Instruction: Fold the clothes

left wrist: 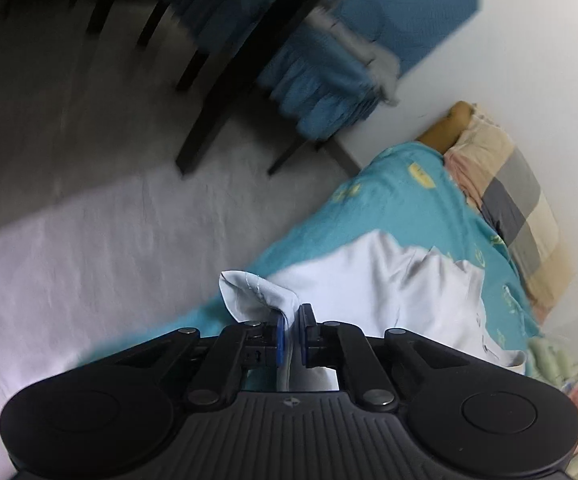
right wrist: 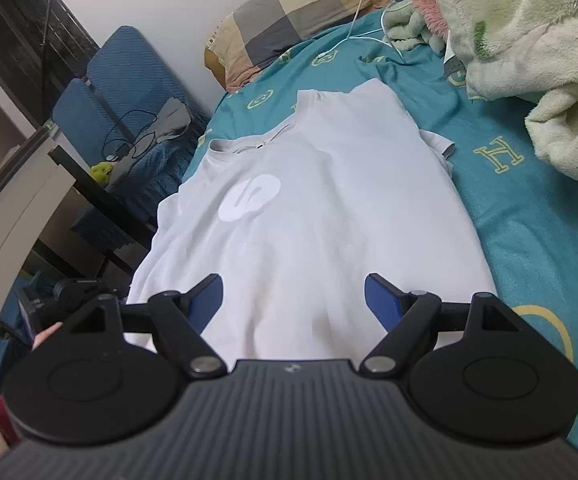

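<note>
A white T-shirt (right wrist: pixel 309 200) with a round white logo lies spread on a teal bedsheet (right wrist: pixel 529 220), collar toward the pillow. My right gripper (right wrist: pixel 294 296) is open, its blue pads wide apart just above the shirt's lower part. My left gripper (left wrist: pixel 292 330) is shut on a hemmed edge of the same shirt (left wrist: pixel 389 288), with a fold of cloth sticking up between the blue pads, near the bed's edge over the floor.
A checked pillow (right wrist: pixel 289 12) lies at the head of the bed. A fluffy cream blanket (right wrist: pixel 529 40) and a white cable (right wrist: pixel 369 8) lie at the right. A blue chair (right wrist: pixel 129 92) and a dark table (right wrist: pixel 89 184) stand beside the bed. Grey floor (left wrist: pixel 89 200) lies left.
</note>
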`<state>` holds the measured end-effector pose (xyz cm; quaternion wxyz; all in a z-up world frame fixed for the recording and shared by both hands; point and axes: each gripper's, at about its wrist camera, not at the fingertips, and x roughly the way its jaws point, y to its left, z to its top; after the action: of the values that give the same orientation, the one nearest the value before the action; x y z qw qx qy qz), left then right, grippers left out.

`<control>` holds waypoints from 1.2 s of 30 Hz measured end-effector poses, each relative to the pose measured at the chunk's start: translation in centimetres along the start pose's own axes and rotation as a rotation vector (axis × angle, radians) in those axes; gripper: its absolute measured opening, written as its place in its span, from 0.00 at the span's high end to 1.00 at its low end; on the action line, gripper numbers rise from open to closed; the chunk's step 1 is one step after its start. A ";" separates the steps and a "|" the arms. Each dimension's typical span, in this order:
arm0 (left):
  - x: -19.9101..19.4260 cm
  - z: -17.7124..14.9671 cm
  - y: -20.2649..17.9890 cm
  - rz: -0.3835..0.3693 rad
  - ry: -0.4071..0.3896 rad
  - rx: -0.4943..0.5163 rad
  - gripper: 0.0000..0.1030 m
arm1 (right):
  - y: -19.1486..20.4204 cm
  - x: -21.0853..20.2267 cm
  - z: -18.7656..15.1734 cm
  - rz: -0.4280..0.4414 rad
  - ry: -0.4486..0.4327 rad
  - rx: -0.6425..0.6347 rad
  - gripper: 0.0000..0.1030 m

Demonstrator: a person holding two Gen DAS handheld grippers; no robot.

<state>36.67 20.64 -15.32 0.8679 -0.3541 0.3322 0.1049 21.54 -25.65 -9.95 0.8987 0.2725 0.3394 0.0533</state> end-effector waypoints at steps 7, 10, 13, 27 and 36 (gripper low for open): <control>-1.5 4.9 -4.1 0.152 -0.153 0.220 0.93 | -0.3 -0.2 0.3 -0.034 -0.033 -0.005 0.23; 0.7 4.7 -4.1 0.232 -0.098 0.269 0.93 | -0.6 0.0 0.5 -0.053 -0.046 -0.005 0.23; 1.5 3.9 -2.9 0.216 -0.066 0.241 0.85 | -0.9 0.2 0.6 -0.071 -0.054 -0.002 0.23; -13.5 -2.3 -5.5 0.028 -0.061 0.503 0.37 | 0.0 -0.8 0.9 -0.080 -0.104 -0.067 0.23; -23.5 -12.4 -10.7 -0.100 -0.068 0.653 0.19 | 0.9 -4.4 0.9 -0.076 -0.192 -0.133 0.23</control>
<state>17.08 5.65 -0.74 0.9503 -0.0694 0.3013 -0.0380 18.79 -26.50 -6.35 0.9446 0.2029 0.2577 0.0151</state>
